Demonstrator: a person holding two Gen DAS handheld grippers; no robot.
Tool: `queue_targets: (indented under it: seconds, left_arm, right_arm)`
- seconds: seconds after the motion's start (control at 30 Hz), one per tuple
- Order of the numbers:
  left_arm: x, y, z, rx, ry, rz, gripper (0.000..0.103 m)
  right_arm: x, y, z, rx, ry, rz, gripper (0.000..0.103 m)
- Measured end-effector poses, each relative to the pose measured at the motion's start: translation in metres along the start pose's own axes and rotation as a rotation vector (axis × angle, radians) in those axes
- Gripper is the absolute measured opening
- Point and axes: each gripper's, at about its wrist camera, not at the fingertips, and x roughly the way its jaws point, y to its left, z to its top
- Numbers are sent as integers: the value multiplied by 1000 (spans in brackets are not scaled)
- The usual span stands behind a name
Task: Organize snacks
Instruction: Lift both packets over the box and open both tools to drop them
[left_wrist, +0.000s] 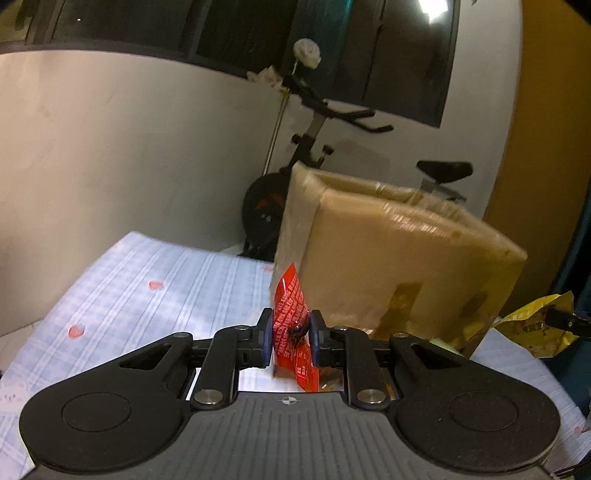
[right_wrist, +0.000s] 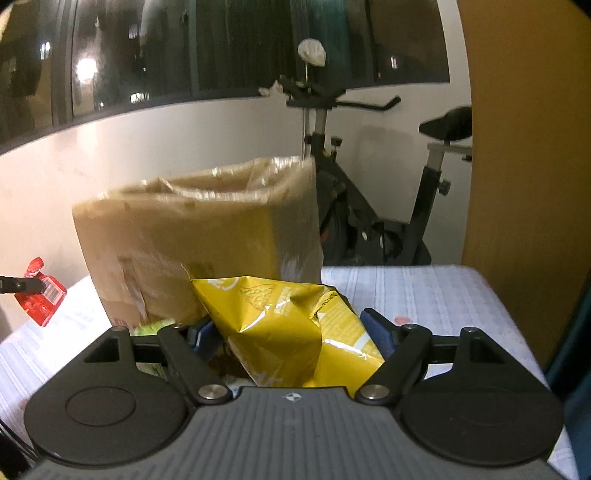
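Both grippers are tipped a little downward over the bed (left_wrist: 122, 280), facing the cardboard box (left_wrist: 402, 254) just ahead. The left gripper (left_wrist: 290, 338) has its fingers (left_wrist: 266, 341) pinched tight on a small red packet (left_wrist: 293, 325), crinkled and glossy, with white print too small to read. The right gripper (right_wrist: 295, 334) has its fingers (right_wrist: 378, 330) spread wide and clamped on a crumpled yellow bag (right_wrist: 291, 332); its writing is unreadable.
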Motion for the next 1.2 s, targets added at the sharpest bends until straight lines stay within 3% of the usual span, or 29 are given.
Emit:
queue_targets:
  seconds: [0.37, 0.63, 0.87, 1.2]
  left_arm:
    - [-14, -28, 39, 43, -87, -70, 21]
    - [-6, -53, 79, 109, -158, -137, 21]
    - [32, -75, 112, 153, -171, -163, 21]
    - [99, -85, 129, 170, -62, -115, 21]
  right_arm:
    - [-41, 4, 41, -11, -126, 2, 79]
    - [-47, 6, 93, 17, -242, 86, 79]
    - [0, 24, 140, -17, -244, 178, 79]
    - [98, 30, 168, 157, -83, 221, 79]
